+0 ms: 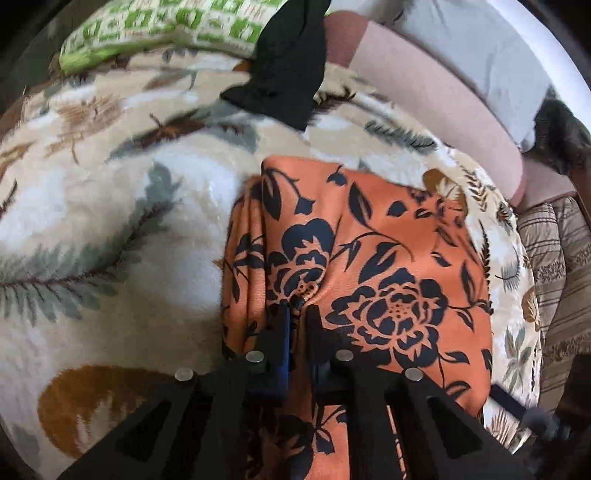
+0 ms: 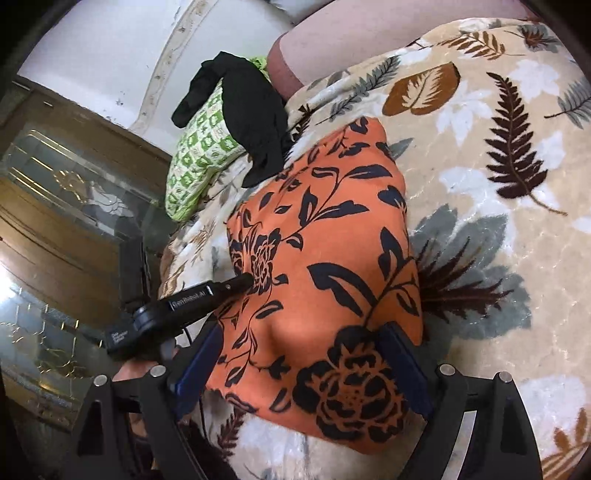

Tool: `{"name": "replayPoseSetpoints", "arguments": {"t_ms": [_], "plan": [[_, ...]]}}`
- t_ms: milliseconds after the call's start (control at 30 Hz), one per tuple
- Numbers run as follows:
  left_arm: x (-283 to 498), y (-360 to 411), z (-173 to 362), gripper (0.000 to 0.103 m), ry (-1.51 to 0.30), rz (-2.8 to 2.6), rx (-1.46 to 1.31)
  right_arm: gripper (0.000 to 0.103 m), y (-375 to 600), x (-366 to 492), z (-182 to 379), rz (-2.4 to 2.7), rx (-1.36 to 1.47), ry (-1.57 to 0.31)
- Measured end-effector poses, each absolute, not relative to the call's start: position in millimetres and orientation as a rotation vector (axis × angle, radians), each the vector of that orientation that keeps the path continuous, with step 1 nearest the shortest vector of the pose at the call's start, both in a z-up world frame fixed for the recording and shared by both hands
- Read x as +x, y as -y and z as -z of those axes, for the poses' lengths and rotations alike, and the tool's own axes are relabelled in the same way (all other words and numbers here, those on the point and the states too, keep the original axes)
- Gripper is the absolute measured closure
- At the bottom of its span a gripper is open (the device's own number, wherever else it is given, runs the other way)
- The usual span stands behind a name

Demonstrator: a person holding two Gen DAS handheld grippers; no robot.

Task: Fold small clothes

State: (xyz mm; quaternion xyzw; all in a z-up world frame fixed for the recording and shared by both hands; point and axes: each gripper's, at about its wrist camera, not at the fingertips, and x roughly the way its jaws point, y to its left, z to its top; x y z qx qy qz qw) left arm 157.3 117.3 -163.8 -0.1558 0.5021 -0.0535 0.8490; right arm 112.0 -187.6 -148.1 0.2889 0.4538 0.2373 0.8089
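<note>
We saw the orange floral garment point(image 1: 373, 258) lying on a leaf-patterned blanket point(image 1: 110, 206), a black garment point(image 1: 284, 74) and a green checked cloth point(image 1: 155, 26) beyond it at the far side. Our left tool point(image 1: 299, 310) was pinched closed on a bunched fold of the orange fabric. Our right tool point(image 2: 299, 354) stood wide open, straddling the garment's near edge without gripping.
</note>
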Motion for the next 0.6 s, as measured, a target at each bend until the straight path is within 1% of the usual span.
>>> {"name": "replayPoseSetpoints", "arguments": {"t_ms": [100, 200, 233, 367, 433, 533, 567, 600], "plan": [[152, -132, 159, 0.097, -1.041, 0.118, -0.376, 0.014, 213, 118, 146, -0.444, 0.651, -0.934], [156, -131, 170, 0.097, -1.066, 0.125, -0.356, 0.013, 238, 128, 154, -0.369, 0.710, -0.928], [157, -129, 173, 0.096, -1.062, 0.123, -0.326, 0.011, 242, 134, 161, -0.367, 0.737, -0.945], [157, -127, 170, 0.096, -1.058, 0.118, -0.321, 0.011, 239, 165, 203, -0.432, 0.857, -1.106], [156, -126, 169, 0.096, -1.059, 0.118, -0.310, 0.009, 232, 173, 210, -0.464, 0.884, -1.127], [158, -122, 169, 0.096, -1.061, 0.108, -0.279, 0.009, 220, 182, 209, -0.576, 0.934, -1.110], [158, -120, 169, 0.096, -1.061, 0.103, -0.268, 0.020, 213, 184, 211, -0.616, 0.931, -1.133], [158, -119, 168, 0.096, -1.065, 0.097, -0.257, 0.033, 204, 185, 215, -0.605, 0.886, -1.177]]}}
